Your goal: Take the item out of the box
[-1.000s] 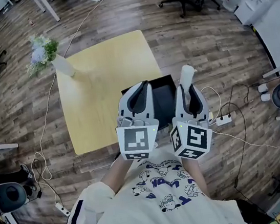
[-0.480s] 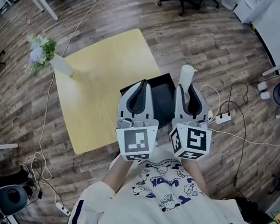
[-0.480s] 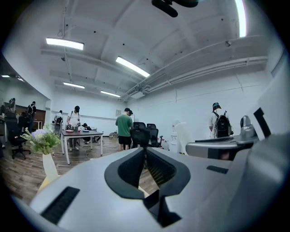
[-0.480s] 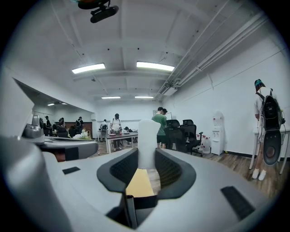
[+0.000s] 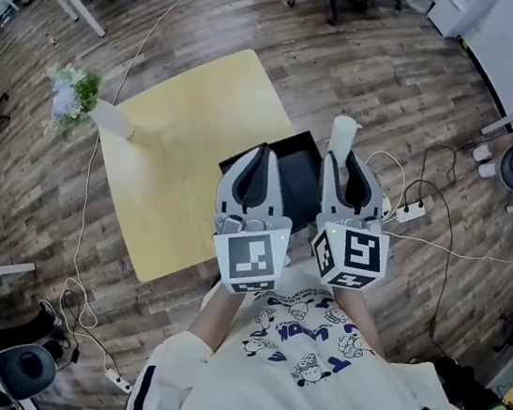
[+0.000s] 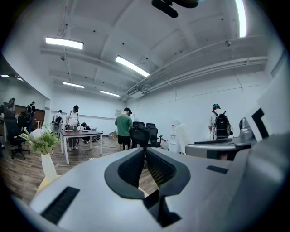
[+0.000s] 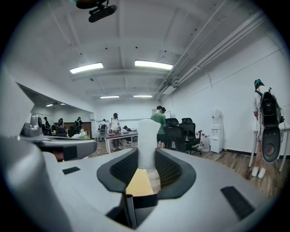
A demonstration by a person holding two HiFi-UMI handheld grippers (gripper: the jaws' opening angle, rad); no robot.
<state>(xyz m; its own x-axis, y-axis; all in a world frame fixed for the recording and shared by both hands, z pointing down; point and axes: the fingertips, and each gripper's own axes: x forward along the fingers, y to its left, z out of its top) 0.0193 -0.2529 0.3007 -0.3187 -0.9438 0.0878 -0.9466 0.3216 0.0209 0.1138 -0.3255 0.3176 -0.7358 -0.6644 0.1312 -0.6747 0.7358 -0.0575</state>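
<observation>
I'm gripping the white item (image 5: 342, 132) in my right gripper's (image 5: 346, 151) wide-set jaws, apparently lifted clear at two o'clock of the black box (image 5: 299, 184). My left gripper (image 5: 253, 164) is staying closed and empty. Next, I'm probably setting it on the table (image 5: 172, 145) at ten o'clock.

L gripper (image 5: 262, 154) jaws shut; R gripper (image 5: 346, 157) jaws clamp white item (image 5: 343, 131).

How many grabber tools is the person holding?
2. The left tool is shut and empty. The right tool beside it grips a white item. Both hover by the black box. None hidden.
</observation>
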